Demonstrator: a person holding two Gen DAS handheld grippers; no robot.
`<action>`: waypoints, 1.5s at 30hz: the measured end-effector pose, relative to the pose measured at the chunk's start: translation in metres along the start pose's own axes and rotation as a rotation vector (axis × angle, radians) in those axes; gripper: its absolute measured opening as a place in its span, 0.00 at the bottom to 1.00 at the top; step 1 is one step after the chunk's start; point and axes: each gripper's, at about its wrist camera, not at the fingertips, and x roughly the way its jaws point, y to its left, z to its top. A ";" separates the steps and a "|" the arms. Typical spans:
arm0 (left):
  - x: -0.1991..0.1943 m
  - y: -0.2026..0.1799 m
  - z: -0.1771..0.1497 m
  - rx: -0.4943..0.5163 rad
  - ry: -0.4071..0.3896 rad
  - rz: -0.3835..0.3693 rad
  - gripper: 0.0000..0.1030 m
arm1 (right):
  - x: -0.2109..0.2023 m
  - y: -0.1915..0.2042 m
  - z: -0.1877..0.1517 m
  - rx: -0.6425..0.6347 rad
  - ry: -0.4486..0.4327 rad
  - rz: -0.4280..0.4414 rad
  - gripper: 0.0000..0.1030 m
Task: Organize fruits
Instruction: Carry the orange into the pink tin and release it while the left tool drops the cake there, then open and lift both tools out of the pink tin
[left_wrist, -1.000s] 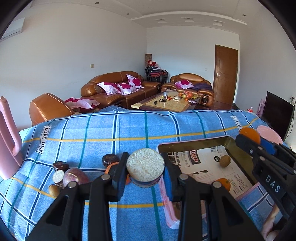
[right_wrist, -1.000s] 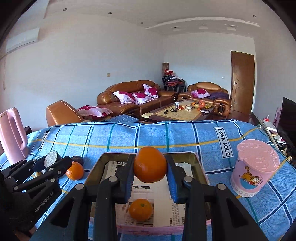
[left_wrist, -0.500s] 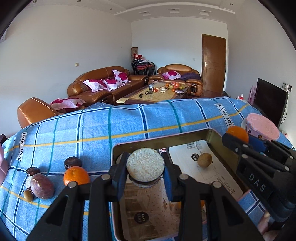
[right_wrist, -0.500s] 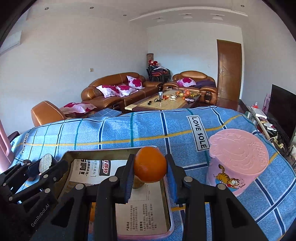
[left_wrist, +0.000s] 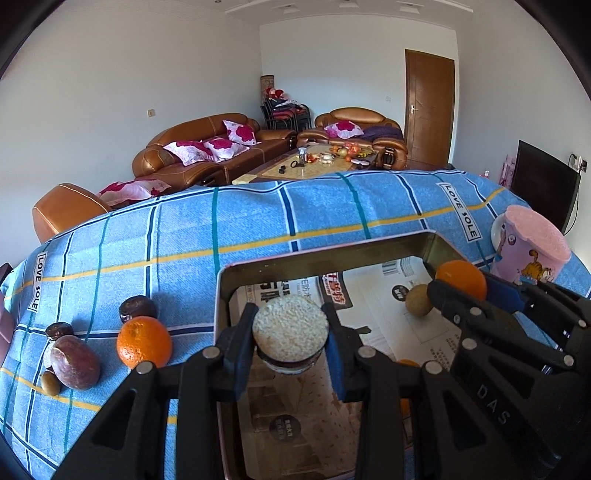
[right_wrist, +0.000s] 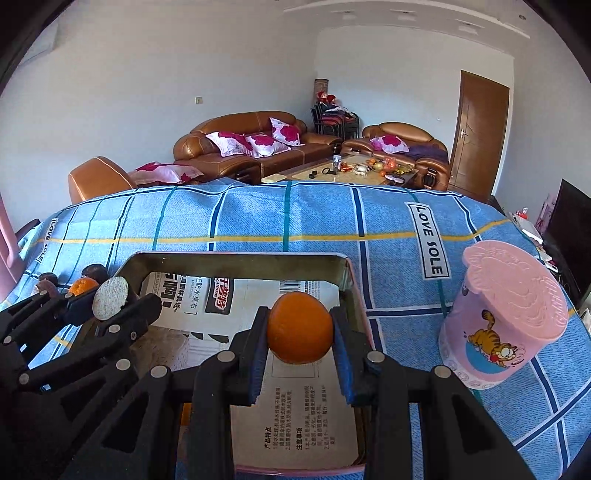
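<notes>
Left wrist view: my left gripper (left_wrist: 290, 338) grips a halved fruit (left_wrist: 290, 330) above the tray's (left_wrist: 328, 258) left edge. My right gripper (right_wrist: 299, 330) clamps an orange (right_wrist: 299, 326) near its right edge; I should lower both before releasing.

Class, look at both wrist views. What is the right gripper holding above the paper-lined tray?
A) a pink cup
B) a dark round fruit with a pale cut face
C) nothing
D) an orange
D: the right gripper is shut on an orange over the tray; the cut-faced fruit sits in the left gripper.
</notes>
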 end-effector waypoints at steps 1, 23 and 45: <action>0.001 0.000 0.000 0.000 0.003 0.001 0.35 | 0.000 0.000 0.000 0.005 0.002 0.004 0.33; -0.010 0.006 -0.001 -0.039 -0.052 0.029 0.73 | -0.008 -0.014 0.001 0.108 -0.029 0.061 0.50; -0.041 0.043 -0.008 -0.057 -0.197 0.192 1.00 | -0.055 -0.024 -0.001 0.180 -0.377 -0.046 0.84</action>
